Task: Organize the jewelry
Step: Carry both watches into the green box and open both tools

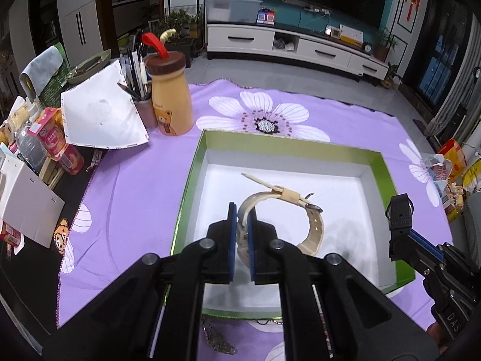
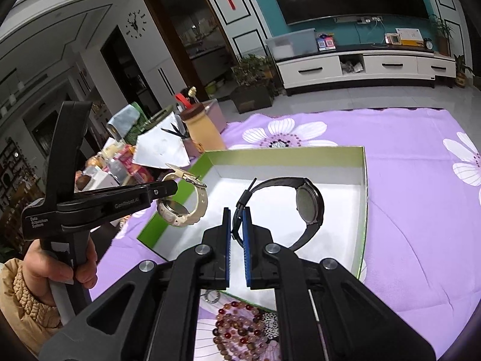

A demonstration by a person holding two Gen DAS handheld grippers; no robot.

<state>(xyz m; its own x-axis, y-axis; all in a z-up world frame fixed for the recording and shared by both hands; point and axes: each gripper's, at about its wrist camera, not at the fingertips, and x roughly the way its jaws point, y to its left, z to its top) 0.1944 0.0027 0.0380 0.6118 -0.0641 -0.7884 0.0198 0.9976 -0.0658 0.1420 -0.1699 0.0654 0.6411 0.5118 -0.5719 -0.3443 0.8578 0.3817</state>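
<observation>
My left gripper (image 1: 243,216) is shut on a cream watch (image 1: 312,228), which hangs above the white floor of a green-walled box (image 1: 288,146). In the right wrist view that left gripper (image 2: 173,188) comes in from the left with the cream watch (image 2: 186,207) over the box's left wall. My right gripper (image 2: 237,219) is shut on the strap of a black watch (image 2: 309,203), held above the box (image 2: 362,198). From the left wrist camera the black watch (image 1: 399,213) shows at the right edge, over the box's right wall.
A purple flowered cloth (image 1: 144,204) covers the table. A bead bracelet (image 2: 240,328) and a small ring (image 2: 212,296) lie in front of the box, as does a metal chain (image 1: 216,340). A bear bottle (image 1: 170,96), pen cup, papers and snack packets crowd the left side.
</observation>
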